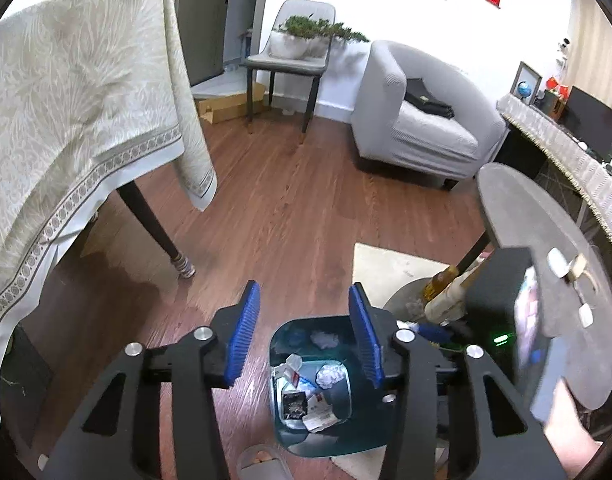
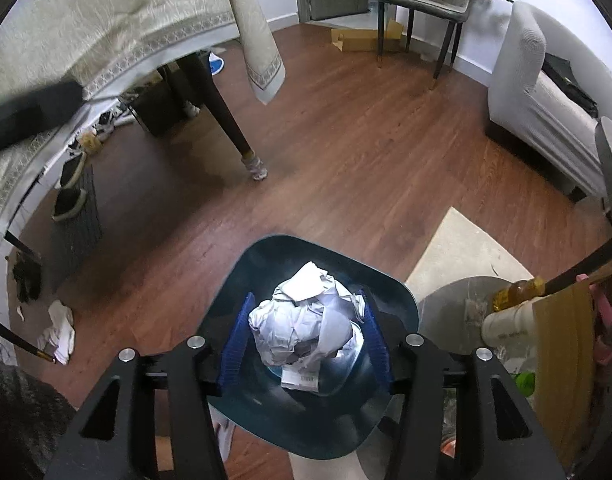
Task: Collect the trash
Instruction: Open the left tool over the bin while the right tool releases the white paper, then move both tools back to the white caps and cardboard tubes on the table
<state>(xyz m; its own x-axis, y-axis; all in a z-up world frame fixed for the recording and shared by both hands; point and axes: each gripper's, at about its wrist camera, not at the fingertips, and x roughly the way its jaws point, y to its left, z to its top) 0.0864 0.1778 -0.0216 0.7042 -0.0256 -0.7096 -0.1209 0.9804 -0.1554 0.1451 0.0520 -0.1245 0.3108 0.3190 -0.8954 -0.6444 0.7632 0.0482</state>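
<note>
A dark teal trash bin [image 1: 346, 432] stands on the wooden floor with crumpled papers and wrappers [image 1: 306, 396] inside. My left gripper [image 1: 304, 286] hovers above and just behind the bin, its blue pads apart with nothing between them. In the right wrist view, my right gripper [image 2: 306, 294] points steeply down over the bin [image 2: 246, 272]. A crumpled white paper ball [image 2: 306, 320] fills the space between its blue pads and hides most of the bin's inside.
A table with a cream cloth [image 1: 66, 100] and a dark leg [image 1: 154, 224] stands to the left. A round grey side table [image 1: 546, 260] crowds the right, bottles on its lower shelf [image 2: 518, 288]. Cream rug [image 2: 458, 248], grey armchair [image 1: 418, 120], slipper [image 1: 262, 464], white cloth [image 2: 60, 328].
</note>
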